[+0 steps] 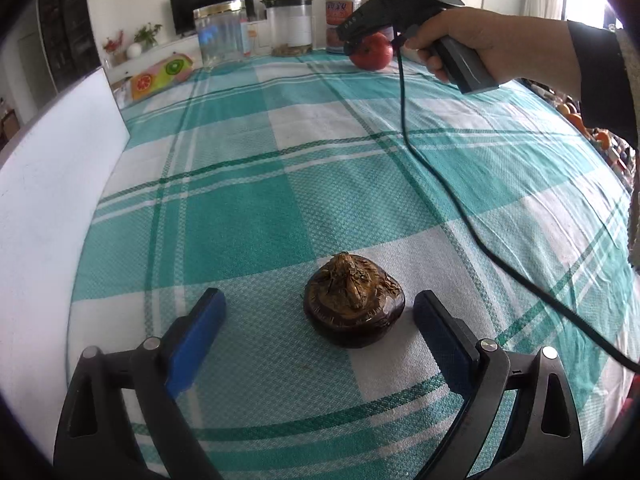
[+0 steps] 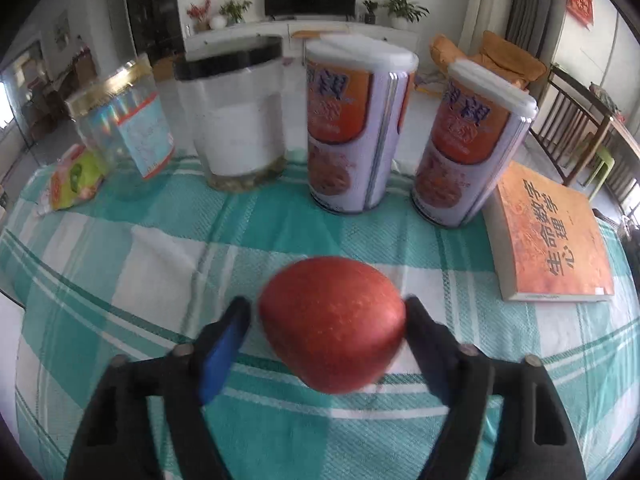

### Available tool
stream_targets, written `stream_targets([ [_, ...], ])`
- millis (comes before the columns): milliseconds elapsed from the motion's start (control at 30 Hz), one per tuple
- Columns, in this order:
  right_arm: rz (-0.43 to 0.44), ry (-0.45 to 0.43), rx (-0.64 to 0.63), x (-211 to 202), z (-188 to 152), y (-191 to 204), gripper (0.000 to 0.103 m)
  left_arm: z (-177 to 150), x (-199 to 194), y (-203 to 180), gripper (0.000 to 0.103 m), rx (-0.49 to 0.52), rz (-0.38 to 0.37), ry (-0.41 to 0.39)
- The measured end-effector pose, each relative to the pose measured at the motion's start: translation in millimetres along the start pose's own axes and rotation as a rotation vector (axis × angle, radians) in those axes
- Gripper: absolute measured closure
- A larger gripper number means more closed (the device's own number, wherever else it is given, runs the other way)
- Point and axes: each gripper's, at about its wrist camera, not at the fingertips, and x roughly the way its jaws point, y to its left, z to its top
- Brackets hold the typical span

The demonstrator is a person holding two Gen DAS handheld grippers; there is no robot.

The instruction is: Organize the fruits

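Observation:
A dark brown bulb-shaped fruit (image 1: pixel 354 312) with a dry husk top sits on the teal checked tablecloth (image 1: pixel 248 220). My left gripper (image 1: pixel 320 298) is open around it, and both blue pads stand clear of its sides. At the far end of the table lies a red apple (image 2: pixel 332 320), also visible as the red apple (image 1: pixel 372 54) in the left wrist view. My right gripper (image 2: pixel 326 308) is closed on the apple's two sides. A hand holds that right gripper (image 1: pixel 356 46) over the apple.
Behind the apple stand two orange-labelled cans (image 2: pixel 356 132), a black-lidded jar (image 2: pixel 236 116) and a gold-lidded jar (image 2: pixel 120 120). An orange book (image 2: pixel 552 232) lies on the right, a snack bag (image 2: pixel 74 180) on the left. A white board (image 1: pixel 52 184) flanks the table; a black cable (image 1: pixel 440 184) trails across.

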Motion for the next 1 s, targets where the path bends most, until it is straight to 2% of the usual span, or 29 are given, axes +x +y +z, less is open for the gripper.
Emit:
stream_targets([
  [133, 0.055, 0.002, 0.107, -16, -19, -20, 0.033, 0, 0, 0, 0.007, -0.001, 0.000, 0.000],
  [267, 0.148, -0.002, 0.216, -49, -65, -38, 0.033, 0, 0, 0, 0.007, 0.000, 0.000, 0.000],
  [500, 0.302, -0.013, 0.330, -130, -185, -45, 0.033, 0, -1, 1, 0.007, -0.005, -0.009, -0.002],
  [567, 0.346, -0.027, 0.386, -156, -228, -44, 0.033, -1, -4, 6, 0.010, -0.028, -0.044, -0.009],
  [633, 0.377, -0.037, 0.425, -180, -268, -40, 0.033, -4, -11, 15, 0.011, -0.082, -0.119, -0.014],
  [667, 0.387, -0.044, 0.441, -190, -286, -38, 0.033, -5, -15, 18, 0.014, -0.104, -0.154, -0.020],
  [733, 0.404, -0.051, 0.467, -207, -319, -30, 0.033, -4, -19, 18, 0.044, -0.106, -0.188, -0.024],
  [800, 0.404, -0.059, 0.481, -220, -344, -23, 0.033, 0, -15, 11, 0.054, -0.078, -0.183, -0.002],
  [933, 0.408, -0.065, 0.505, -236, -373, -16, 0.033, -1, -17, 3, 0.057, -0.060, -0.152, -0.013],
  [1000, 0.392, -0.078, 0.490, -244, -377, -13, 0.033, -4, -30, 4, 0.057, -0.081, -0.164, -0.025],
])
